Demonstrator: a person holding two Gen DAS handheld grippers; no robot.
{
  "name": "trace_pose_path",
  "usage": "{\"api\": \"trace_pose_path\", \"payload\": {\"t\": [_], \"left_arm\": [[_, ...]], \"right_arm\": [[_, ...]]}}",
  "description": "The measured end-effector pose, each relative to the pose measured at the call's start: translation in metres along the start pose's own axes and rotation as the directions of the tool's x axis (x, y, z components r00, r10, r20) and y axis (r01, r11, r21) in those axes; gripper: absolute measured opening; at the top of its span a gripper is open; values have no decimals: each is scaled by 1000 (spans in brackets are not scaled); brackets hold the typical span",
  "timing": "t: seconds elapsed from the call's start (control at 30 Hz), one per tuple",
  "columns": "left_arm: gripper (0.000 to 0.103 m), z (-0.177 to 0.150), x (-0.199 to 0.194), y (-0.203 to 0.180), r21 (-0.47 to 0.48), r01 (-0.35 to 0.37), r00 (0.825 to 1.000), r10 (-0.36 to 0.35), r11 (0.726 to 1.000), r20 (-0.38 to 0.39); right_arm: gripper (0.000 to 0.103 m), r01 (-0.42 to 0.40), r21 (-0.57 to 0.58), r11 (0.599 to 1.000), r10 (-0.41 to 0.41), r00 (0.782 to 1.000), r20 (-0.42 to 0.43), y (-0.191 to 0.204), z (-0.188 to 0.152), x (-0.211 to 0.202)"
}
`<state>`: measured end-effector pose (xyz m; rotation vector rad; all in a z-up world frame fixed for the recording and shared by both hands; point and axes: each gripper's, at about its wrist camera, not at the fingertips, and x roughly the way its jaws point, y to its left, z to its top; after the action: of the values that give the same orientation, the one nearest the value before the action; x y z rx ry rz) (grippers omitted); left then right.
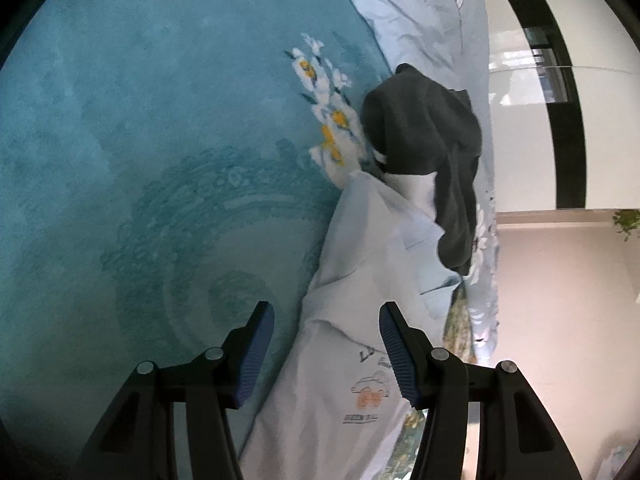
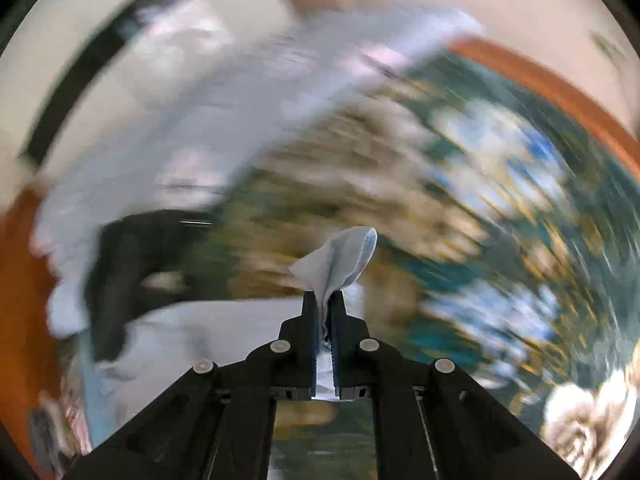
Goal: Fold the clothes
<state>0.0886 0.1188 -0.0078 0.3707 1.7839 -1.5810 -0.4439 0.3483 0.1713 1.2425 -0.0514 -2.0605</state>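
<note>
The pale blue garment (image 1: 352, 360), a light top with a small car print, lies crumpled on the teal blanket (image 1: 140, 140), stretching away ahead of the left gripper (image 1: 326, 312) and passing between and under its fingers. One corner of this pale cloth (image 2: 340, 256) pokes out just past the tips of the right gripper (image 2: 325, 300), whose jaws are pressed together on it, so that the fabric bunches between the pads and a small tuft stands up beyond them. The left gripper has its jaws apart, the blue pads (image 1: 260, 352) well clear of the cloth, holding nothing. Farther ahead of it and to its right, a dark grey garment (image 1: 432, 152) is heaped partly over the far end of the pale one, with a light floral quilt (image 1: 420, 8) beyond that. The right wrist view is heavily smeared, so little around that gripper can be read beyond patterned bedding (image 2: 500, 184). The step in hand looks like lifting the pale top by one corner to open it out. Next, the left gripper probably needs to close on a matching corner or hem so the garment can be stretched flat; the dark piece resting on it may drag along.
</note>
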Motion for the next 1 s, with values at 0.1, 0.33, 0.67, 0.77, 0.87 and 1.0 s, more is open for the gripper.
{"api": "trace_pose_path", "payload": {"t": [0.1, 0.33, 0.67, 0.77, 0.87, 1.0], "left_arm": [[59, 2, -4, 2, -21, 37, 999, -37, 999, 8], [59, 8, -21, 19, -106, 100, 994, -94, 989, 54], [59, 15, -26, 40, -217, 195, 980, -184, 956, 71], [59, 15, -19, 32, -191, 194, 981, -189, 962, 46], [59, 15, -13, 26, -162, 181, 983, -180, 970, 18], [59, 13, -4, 19, -128, 155, 987, -158, 980, -12]], "right_arm": [[5, -159, -182, 970, 162, 987, 2, 98, 3, -9], [6, -403, -223, 888, 336, 898, -283, 267, -67, 84], [20, -305, -563, 768, -21, 867, -498, 376, -212, 172], [39, -414, -520, 747, 80, 833, -548, 377, -207, 158], [46, -512, -414, 753, 206, 780, -591, 367, -194, 146], [46, -413, -361, 836, 156, 810, -565, 334, -183, 165]]}}
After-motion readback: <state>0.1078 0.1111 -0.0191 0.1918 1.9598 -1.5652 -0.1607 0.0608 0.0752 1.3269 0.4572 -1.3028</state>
